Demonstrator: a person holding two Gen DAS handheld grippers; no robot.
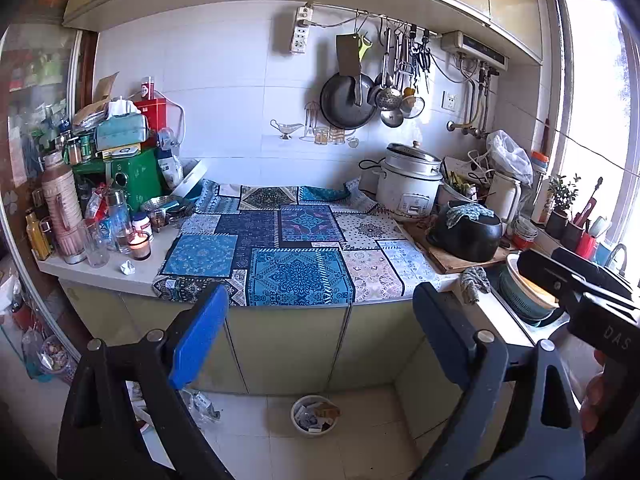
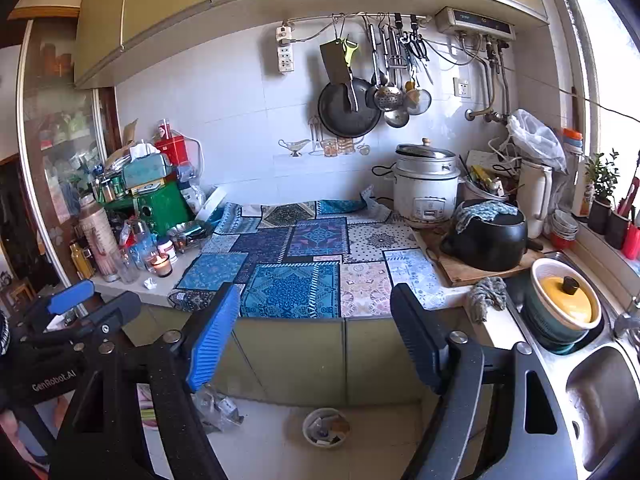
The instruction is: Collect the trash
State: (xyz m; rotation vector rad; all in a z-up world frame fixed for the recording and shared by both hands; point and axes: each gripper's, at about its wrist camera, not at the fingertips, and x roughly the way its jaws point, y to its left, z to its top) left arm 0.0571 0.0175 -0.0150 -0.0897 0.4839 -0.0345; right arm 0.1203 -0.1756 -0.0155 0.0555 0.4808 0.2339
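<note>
A small crumpled white paper (image 1: 127, 267) (image 2: 150, 283) lies on the bare counter strip left of the patchwork cloth, beside a lit candle (image 1: 140, 245). On the floor below the cabinets stands a small round white bin (image 1: 315, 416) (image 2: 326, 426) holding several scraps. A clear plastic wrapper (image 1: 202, 402) (image 2: 218, 406) lies on the floor left of it. My left gripper (image 1: 322, 300) hangs open and empty in front of the counter edge. My right gripper (image 2: 316, 296) is also open and empty, level with it. Each gripper shows at the edge of the other's view.
A patchwork cloth (image 1: 280, 256) covers the counter middle. Bottles, glasses and boxes crowd the left end (image 1: 100, 184). A rice cooker (image 2: 426, 188), a black pot on a wooden board (image 2: 488, 240) and a sink with a yellow-lidded pot (image 2: 564, 300) fill the right. Pans hang on the wall.
</note>
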